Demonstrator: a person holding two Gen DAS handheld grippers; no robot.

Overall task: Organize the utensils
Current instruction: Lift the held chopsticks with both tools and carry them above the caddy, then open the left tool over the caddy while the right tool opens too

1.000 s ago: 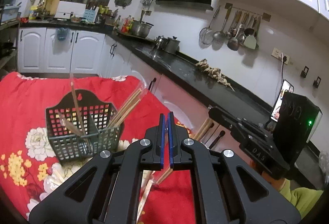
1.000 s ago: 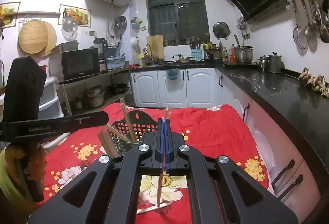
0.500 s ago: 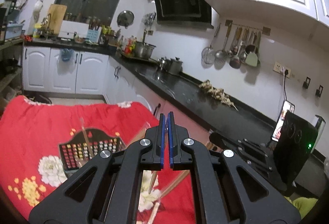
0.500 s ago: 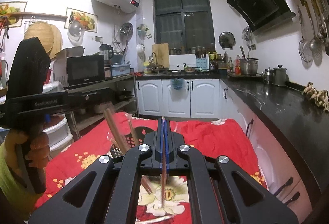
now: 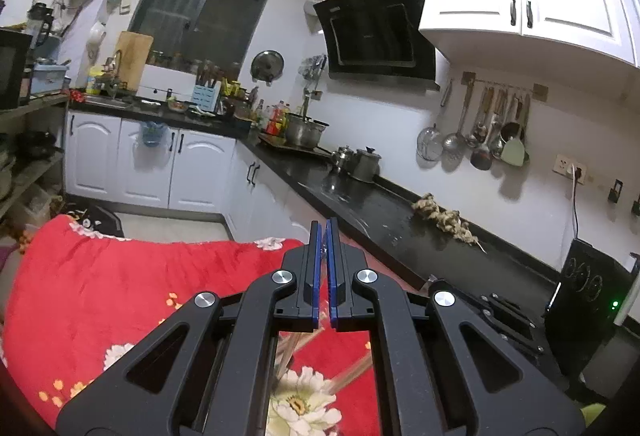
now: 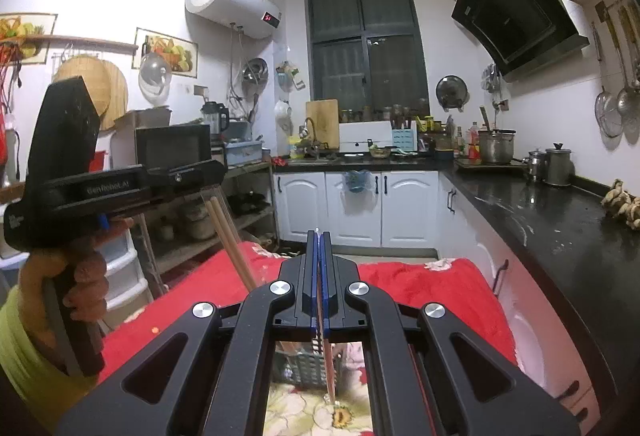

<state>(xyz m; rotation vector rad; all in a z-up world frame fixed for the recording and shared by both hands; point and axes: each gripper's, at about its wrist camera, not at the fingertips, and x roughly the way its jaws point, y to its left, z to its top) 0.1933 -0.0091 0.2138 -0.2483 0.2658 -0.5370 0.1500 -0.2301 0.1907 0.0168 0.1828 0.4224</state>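
My right gripper point(image 6: 319, 284) is clamped on a thin chopstick point(image 6: 329, 368) that hangs down over the dark utensil basket point(image 6: 308, 368) on the red floral cloth point(image 6: 424, 288). My left gripper point(image 5: 324, 268) looks pinched onto a plastic-sleeved pair of chopsticks point(image 6: 230, 236), though the contact itself is hard to see. These sticks are light, stiff and smooth, so I judge they can pivot; gripping mid-shaft suits best. More chopsticks point(image 5: 352, 372) lie loose below, and the two rigs crowd each other.

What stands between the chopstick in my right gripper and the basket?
Nothing visible. The thin wooden chopstick in the right gripper hangs right by the dark plastic mesh basket, which is mostly hidden behind the gripper.
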